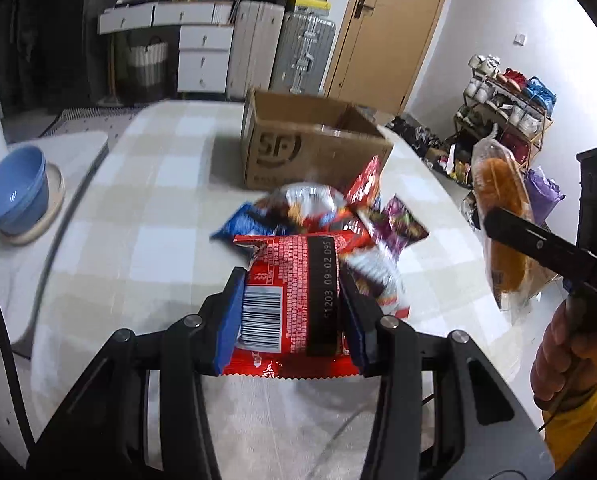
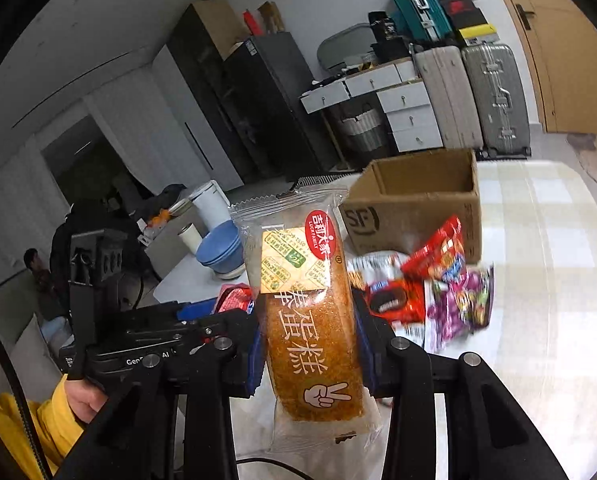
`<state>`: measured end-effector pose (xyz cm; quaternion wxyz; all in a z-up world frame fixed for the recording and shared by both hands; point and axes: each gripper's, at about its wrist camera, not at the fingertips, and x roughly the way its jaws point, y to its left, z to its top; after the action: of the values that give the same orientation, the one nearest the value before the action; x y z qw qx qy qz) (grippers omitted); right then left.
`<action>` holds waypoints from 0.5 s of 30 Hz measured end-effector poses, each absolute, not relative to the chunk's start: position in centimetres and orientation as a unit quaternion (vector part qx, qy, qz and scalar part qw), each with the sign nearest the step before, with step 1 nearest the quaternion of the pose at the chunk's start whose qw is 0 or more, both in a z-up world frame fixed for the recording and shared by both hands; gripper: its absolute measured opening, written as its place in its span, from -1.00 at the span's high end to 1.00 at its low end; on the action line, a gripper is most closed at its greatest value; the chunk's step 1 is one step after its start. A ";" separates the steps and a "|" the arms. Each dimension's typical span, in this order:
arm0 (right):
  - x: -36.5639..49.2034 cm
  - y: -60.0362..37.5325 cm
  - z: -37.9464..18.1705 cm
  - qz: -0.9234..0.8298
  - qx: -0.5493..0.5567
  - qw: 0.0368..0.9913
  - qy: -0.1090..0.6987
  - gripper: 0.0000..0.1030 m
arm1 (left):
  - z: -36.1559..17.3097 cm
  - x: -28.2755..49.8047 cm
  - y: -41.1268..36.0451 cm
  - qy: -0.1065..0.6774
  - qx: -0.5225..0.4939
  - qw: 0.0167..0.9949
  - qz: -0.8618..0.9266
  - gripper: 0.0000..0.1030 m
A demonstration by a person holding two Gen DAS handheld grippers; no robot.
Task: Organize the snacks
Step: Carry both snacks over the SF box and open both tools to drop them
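Both hands loaded, open brown cardboard box (image 1: 314, 148) dead ahead at twelve o'clock.

My left gripper (image 1: 292, 308) pinches the red foil snack packet (image 1: 294, 292) across its width, long axis pointing at the box beyond the loose snack pile (image 1: 322, 216). My right gripper (image 2: 308, 344) clamps the clear-wrapped golden cake loaf (image 2: 310, 320) upright; there the box sits near one o'clock. I judge the left nearer.

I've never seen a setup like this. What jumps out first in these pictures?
Each handheld gripper clamps a snack: the left gripper grips a red packet, the right gripper a wrapped cake. Beyond them a heap of snack packets lies on the checked table, before an open cardboard box.
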<state>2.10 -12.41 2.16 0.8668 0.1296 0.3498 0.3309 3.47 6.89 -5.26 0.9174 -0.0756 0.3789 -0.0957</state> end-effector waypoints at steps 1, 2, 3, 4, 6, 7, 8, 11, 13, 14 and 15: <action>2.4 -12.4 2.7 0.334 0.128 0.867 0.346 0.27 | -4.8 3.7 6.9 0.375 -0.074 0.919 -0.097 0.20; 2.6 -12.3 3.3 0.335 0.127 0.869 0.342 0.27 | -4.2 4.0 6.8 0.370 -0.069 0.921 -0.098 0.20; 2.9 -12.3 3.8 0.335 0.124 0.870 0.338 0.27 | -3.7 4.2 6.7 0.367 -0.065 0.923 -0.097 0.20; 3.3 -12.3 4.4 0.337 0.125 0.872 0.334 0.27 | -3.2 4.6 6.7 0.363 -0.060 0.925 -0.097 0.20; 4.2 -12.4 5.4 0.339 0.128 0.872 0.328 0.27 | -2.3 5.5 6.4 0.358 -0.048 0.928 -0.097 0.20; 4.5 -12.4 5.9 0.338 0.127 0.874 0.325 0.27 | -1.7 5.9 6.2 0.355 -0.042 0.929 -0.096 0.20; 5.0 -12.5 6.5 0.335 0.124 0.877 0.320 0.27 | -1.2 6.5 6.1 0.352 -0.036 0.930 -0.097 0.20; 6.8 -12.6 8.0 0.336 0.125 0.881 0.310 0.27 | 0.2 8.3 5.9 0.347 -0.028 0.932 -0.102 0.20; 8.2 -12.7 8.7 0.336 0.126 0.882 0.305 0.27 | 1.2 9.9 6.0 0.344 -0.029 0.932 -0.106 0.20; 9.1 -12.8 9.0 0.334 0.126 0.884 0.302 0.27 | 1.7 10.7 5.9 0.342 -0.028 0.933 -0.108 0.20; 9.9 -12.9 9.3 0.330 0.126 0.886 0.299 0.27 | 2.2 11.7 5.9 0.338 -0.027 0.934 -0.109 0.20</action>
<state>9.87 -12.88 9.28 0.8864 0.1258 0.2992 0.3300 11.69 5.90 2.23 0.9343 -0.0269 0.3385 -0.1086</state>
